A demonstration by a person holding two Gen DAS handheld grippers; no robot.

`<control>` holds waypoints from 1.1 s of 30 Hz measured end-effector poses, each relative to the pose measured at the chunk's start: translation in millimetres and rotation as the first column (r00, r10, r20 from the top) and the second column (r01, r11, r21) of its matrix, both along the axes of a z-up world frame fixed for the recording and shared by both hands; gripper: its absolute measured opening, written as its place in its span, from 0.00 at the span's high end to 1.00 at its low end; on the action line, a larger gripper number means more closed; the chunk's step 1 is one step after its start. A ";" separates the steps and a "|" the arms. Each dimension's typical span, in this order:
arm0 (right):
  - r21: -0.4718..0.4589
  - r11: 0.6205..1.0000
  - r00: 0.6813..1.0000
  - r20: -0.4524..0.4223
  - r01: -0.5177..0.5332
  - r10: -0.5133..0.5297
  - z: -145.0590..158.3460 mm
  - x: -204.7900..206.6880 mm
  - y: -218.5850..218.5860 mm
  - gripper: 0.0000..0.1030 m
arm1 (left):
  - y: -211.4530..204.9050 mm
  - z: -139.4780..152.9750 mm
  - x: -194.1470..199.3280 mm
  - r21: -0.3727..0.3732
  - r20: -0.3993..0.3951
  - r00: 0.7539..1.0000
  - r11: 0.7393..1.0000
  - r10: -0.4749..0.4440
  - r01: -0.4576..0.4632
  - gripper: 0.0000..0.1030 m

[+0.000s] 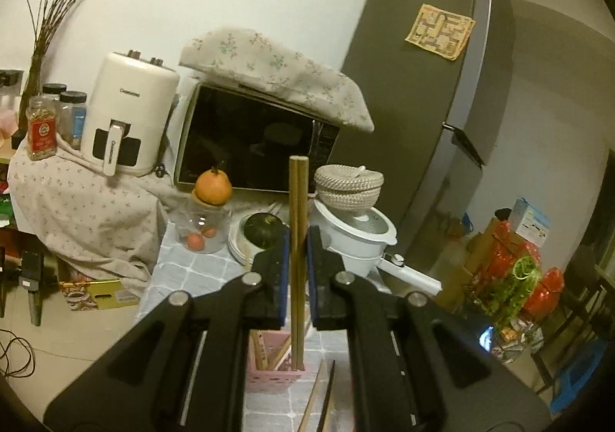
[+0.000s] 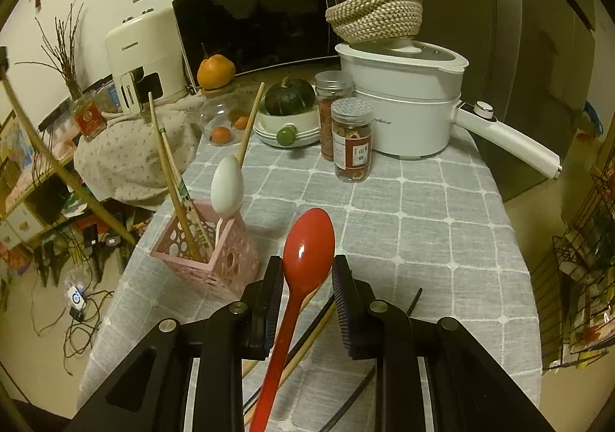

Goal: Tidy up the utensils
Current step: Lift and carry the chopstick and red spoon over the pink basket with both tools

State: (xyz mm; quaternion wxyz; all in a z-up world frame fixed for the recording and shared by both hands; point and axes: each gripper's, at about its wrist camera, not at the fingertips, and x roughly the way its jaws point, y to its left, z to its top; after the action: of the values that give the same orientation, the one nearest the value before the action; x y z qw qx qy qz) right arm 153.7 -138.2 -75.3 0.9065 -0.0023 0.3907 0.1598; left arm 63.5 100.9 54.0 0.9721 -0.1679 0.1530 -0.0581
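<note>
A grey checked tablecloth [image 2: 403, 224] covers the table, with a dark refrigerator [image 1: 419, 86] on the right and a microwave [image 2: 261, 20] under a floral cloth [image 1: 276, 70] at the far side. A white air fryer [image 1: 130, 113] stands to the left of the microwave on a draped shelf.

Near the table's left edge sits a pink perforated utensil holder [image 2: 207, 255] holding wooden chopsticks [image 2: 173, 178] and a white spoon [image 2: 227, 186], bowl end up. Farther back, a white electric pot [image 2: 403, 101] carries a woven basket [image 2: 376, 15] on its lid, two spice jars [image 2: 351, 140] stand in front of it, and a green squash [image 2: 289, 97] sits in a white bowl [image 2: 286, 132].

The left gripper [image 1: 298, 270] is clenched on a pair of wooden chopsticks [image 1: 298, 224], held upright with their lower ends in the holder [image 1: 275, 366]. The right gripper [image 2: 305, 289] angles down over the near table, grasping a red spoon [image 2: 303, 259] by its neck, bowl pointing away. Loose chopsticks [image 2: 307, 339] lie on the cloth beneath it.
</note>
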 end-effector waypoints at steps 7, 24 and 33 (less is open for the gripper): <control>-0.007 1.000 1.000 0.005 -0.002 0.002 -0.1 -1.3 0.2 0.75 | -14.5 -24.1 16.6 0.090 0.002 1.000 0.996 0.023 -0.023 0.91; 0.026 0.999 0.992 0.124 -0.019 0.016 22.7 -13.9 6.9 0.75 | -36.4 -68.8 53.1 0.218 -0.144 0.990 0.975 -0.012 0.044 0.91; 0.045 0.999 0.978 0.210 -0.022 0.012 35.9 -18.5 16.7 0.75 | -31.7 -77.9 65.2 0.162 -0.216 0.975 0.983 -0.050 0.086 0.87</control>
State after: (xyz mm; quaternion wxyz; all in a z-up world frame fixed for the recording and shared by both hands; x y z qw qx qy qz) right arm 135.1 -121.5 -39.4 0.9411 -0.0012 0.2889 0.1755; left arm 128.7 69.2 -23.9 0.9586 -0.0838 0.2654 -0.0601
